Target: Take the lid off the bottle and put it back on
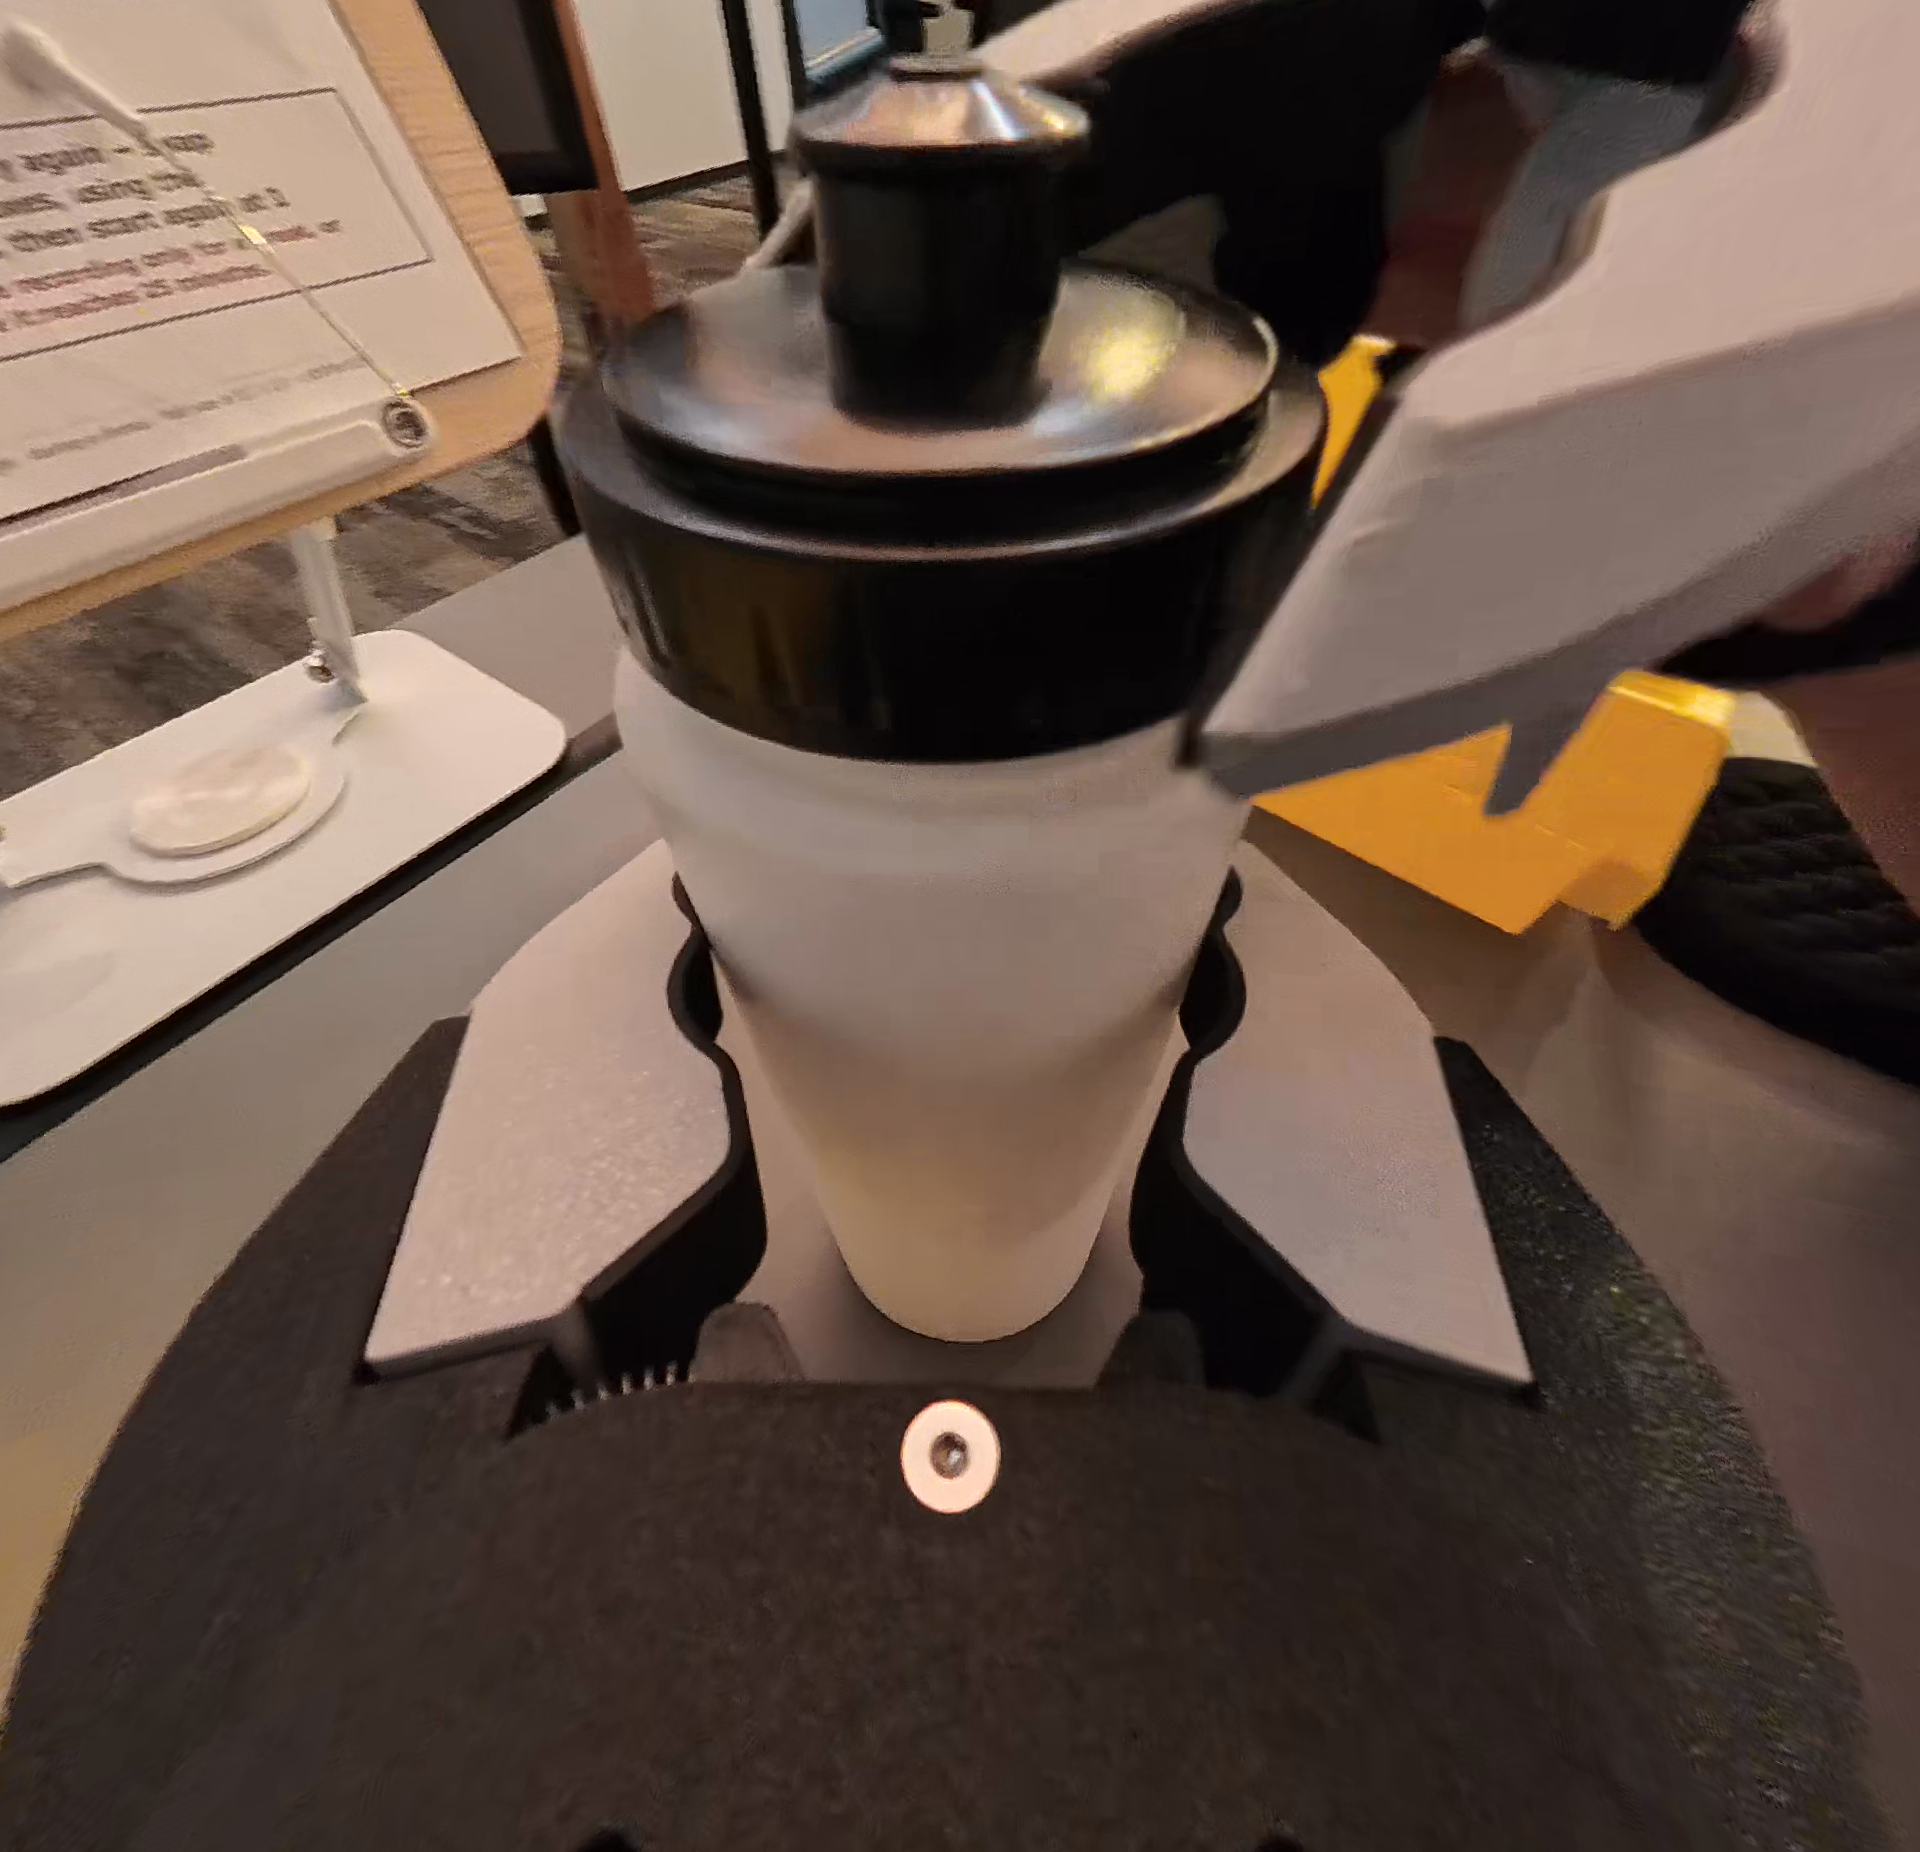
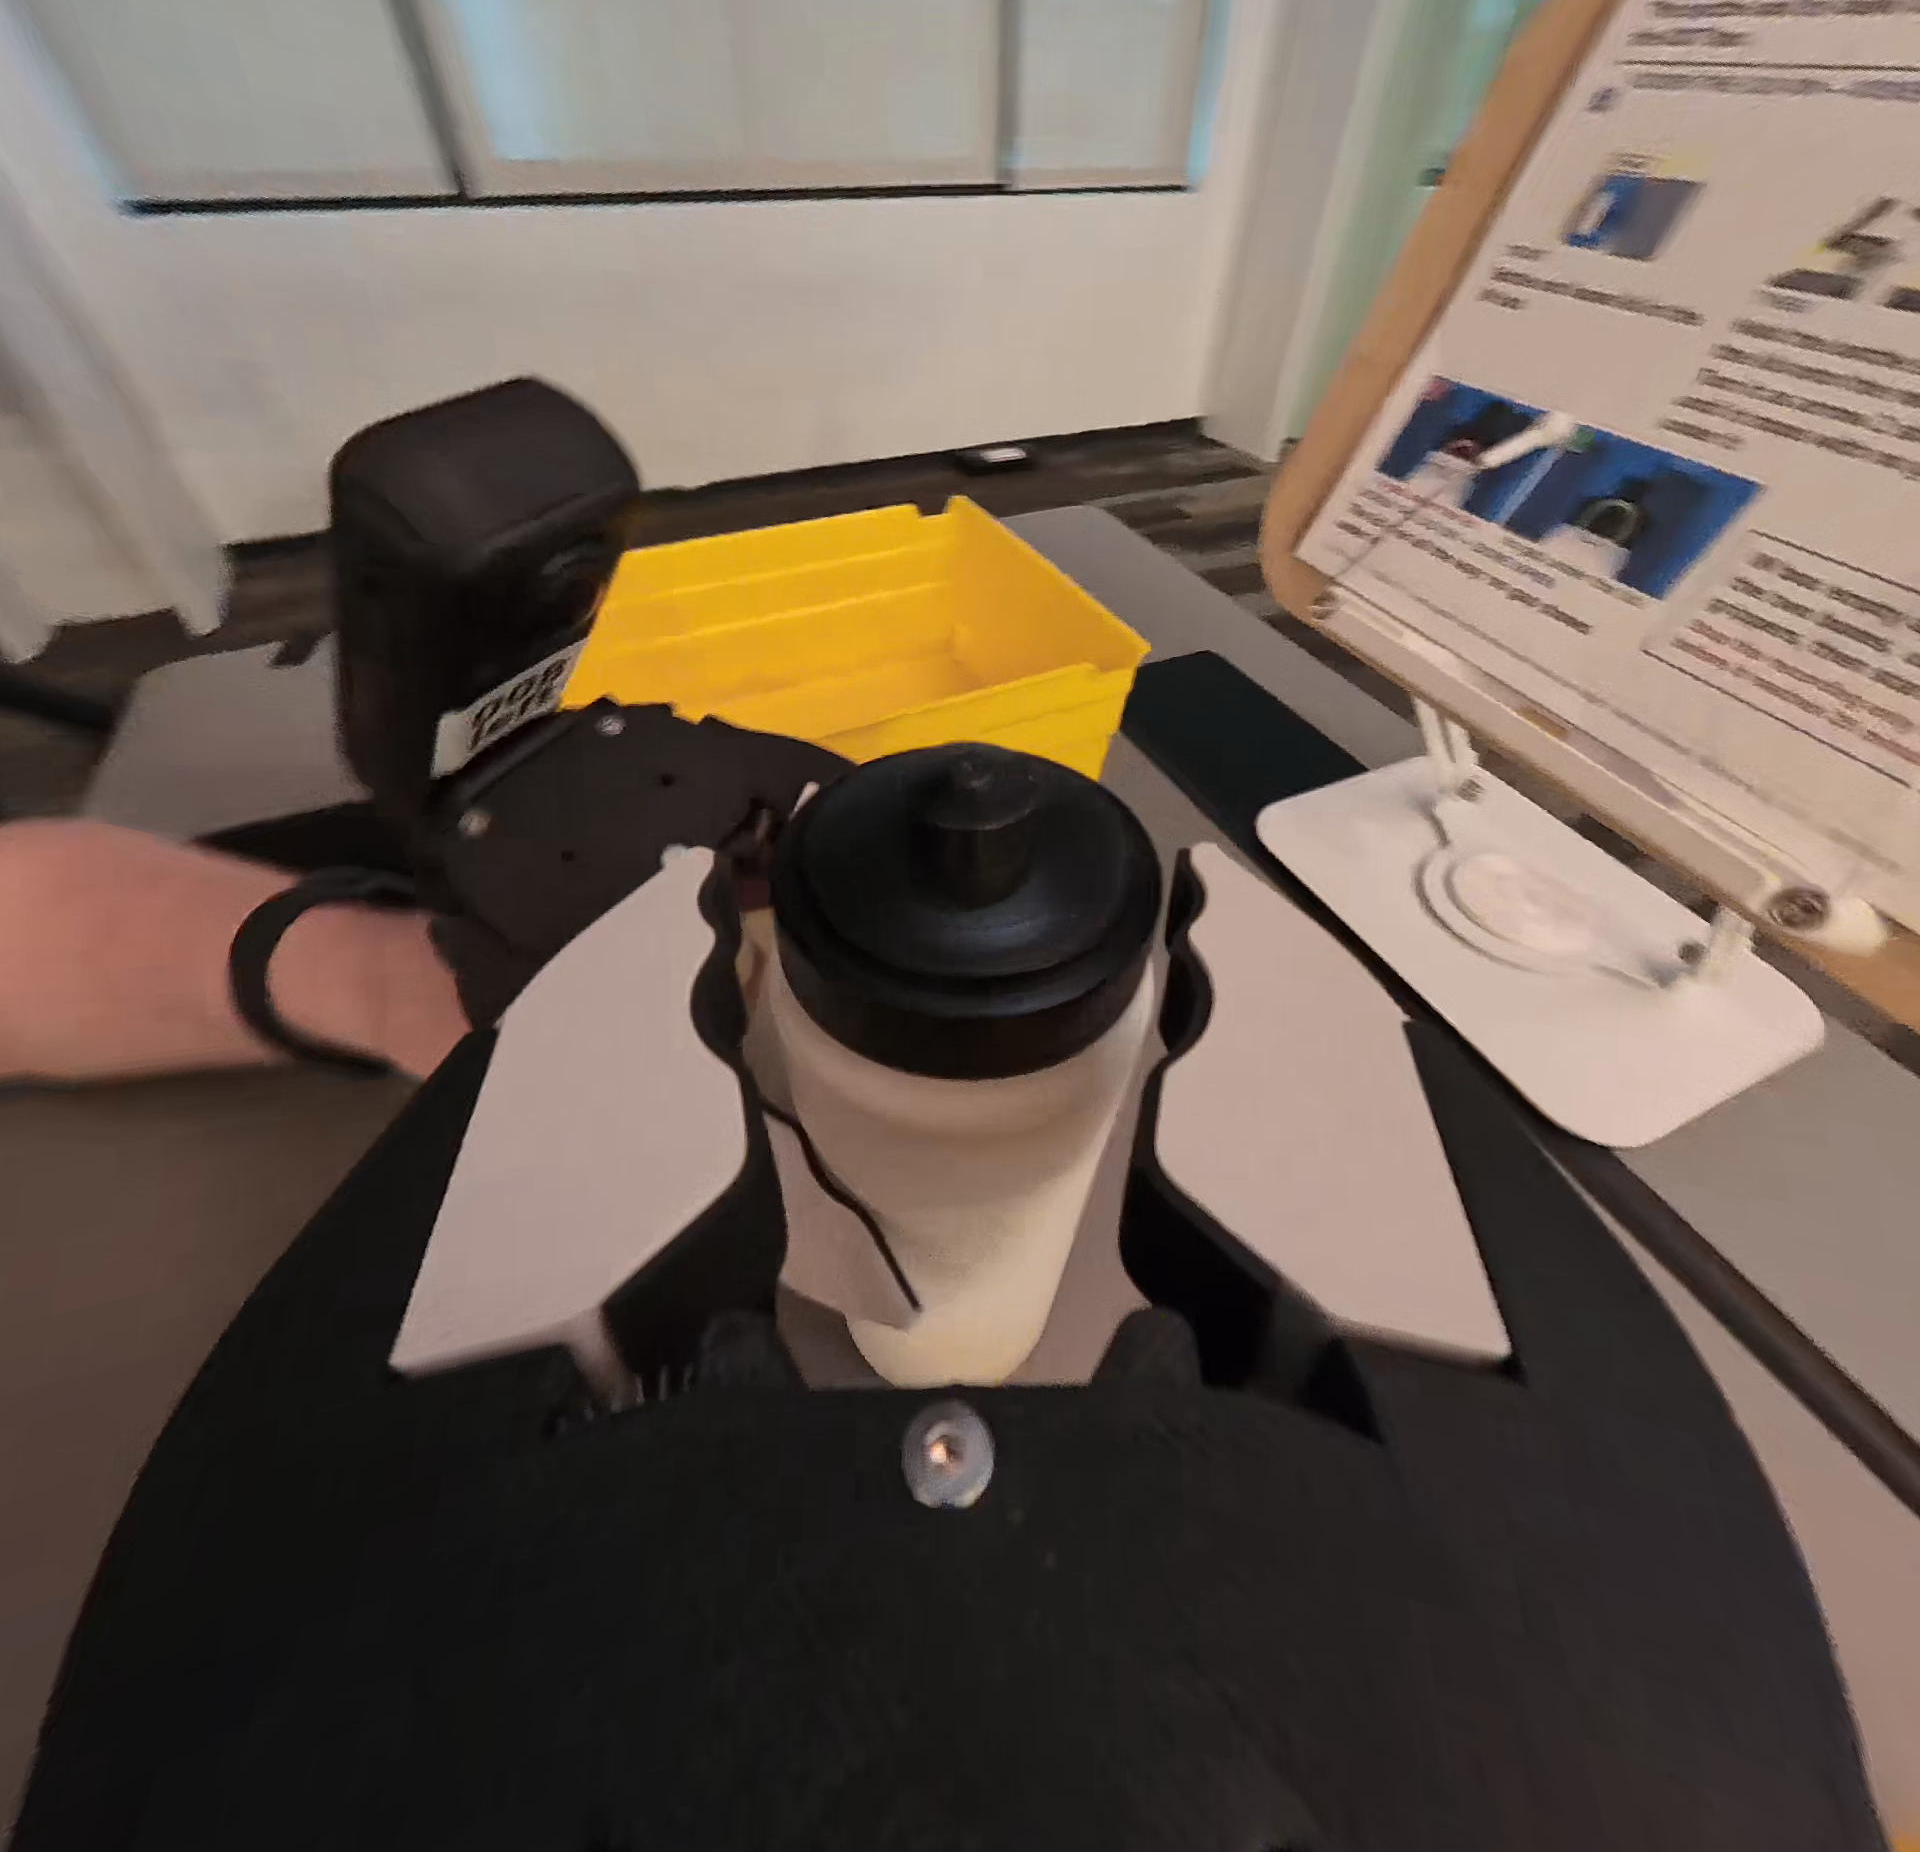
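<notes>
Here, in the left wrist view, the left gripper (image 1: 956,971) has its 2 fingers (image 1: 582,1127) closed around the white bottle (image 1: 951,1023), pinching its body below the black lid (image 1: 935,576). The right gripper (image 1: 1558,555) enters blurred from the right, 1 finger tip at the lid's rim; its other finger is hidden. In the right wrist view, the right gripper (image 2: 961,971) has its fingers (image 2: 1299,1127) on both sides of the lid (image 2: 966,919); contact is hard to judge. The bottle (image 2: 956,1179) stands upright between them on the table (image 2: 1766,1231), before a yellow bin (image 2: 862,639).
</notes>
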The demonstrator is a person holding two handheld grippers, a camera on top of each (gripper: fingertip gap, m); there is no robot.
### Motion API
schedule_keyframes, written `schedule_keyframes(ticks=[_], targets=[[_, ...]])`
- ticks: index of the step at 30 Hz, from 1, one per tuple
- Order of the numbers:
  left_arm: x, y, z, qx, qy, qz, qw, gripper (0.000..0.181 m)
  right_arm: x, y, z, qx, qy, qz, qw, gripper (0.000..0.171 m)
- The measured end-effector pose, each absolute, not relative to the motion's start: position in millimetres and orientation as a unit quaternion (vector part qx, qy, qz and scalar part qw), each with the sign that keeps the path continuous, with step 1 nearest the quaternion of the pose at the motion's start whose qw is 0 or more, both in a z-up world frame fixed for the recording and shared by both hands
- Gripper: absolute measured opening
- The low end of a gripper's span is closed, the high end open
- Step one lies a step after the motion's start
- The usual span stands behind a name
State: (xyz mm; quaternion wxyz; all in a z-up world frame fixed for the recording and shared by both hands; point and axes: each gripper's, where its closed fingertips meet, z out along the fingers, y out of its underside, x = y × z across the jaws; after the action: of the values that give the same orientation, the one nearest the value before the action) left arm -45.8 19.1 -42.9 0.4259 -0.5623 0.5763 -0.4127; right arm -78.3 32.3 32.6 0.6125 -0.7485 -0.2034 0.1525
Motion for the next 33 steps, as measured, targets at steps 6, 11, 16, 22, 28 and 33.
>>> schedule_keyframes(ticks=[6, 11, 16, 22, 28, 33], targets=[[-45, -9, -43, -0.496, 0.633, -0.448, 0.391, 0.089, -81, 10, 30, -0.728, -0.289, 0.207, 0.586, 0.075], [-46, 16, -43, -0.571, 0.568, -0.412, 0.425, 0.089, -77, 34, 31, -0.758, -0.159, 0.157, 0.612, 0.075], [-47, 20, -43, -0.568, 0.569, -0.4, 0.44, 0.089, -76, 38, 32, -0.763, -0.12, 0.061, 0.632, 0.075], [-46, -8, -43, -0.509, 0.627, -0.45, 0.38, 0.089, -78, 16, 39, -0.73, -0.245, 0.208, 0.604, 0.076], [-46, -8, -44, -0.514, 0.629, -0.44, 0.383, 0.089, -82, 19, 39, -0.741, -0.225, 0.194, 0.602, 0.07], [-46, 7, -44, -0.561, 0.589, -0.405, 0.417, 0.089, -76, 33, 39, -0.756, -0.124, 0.138, 0.628, 0.07]])
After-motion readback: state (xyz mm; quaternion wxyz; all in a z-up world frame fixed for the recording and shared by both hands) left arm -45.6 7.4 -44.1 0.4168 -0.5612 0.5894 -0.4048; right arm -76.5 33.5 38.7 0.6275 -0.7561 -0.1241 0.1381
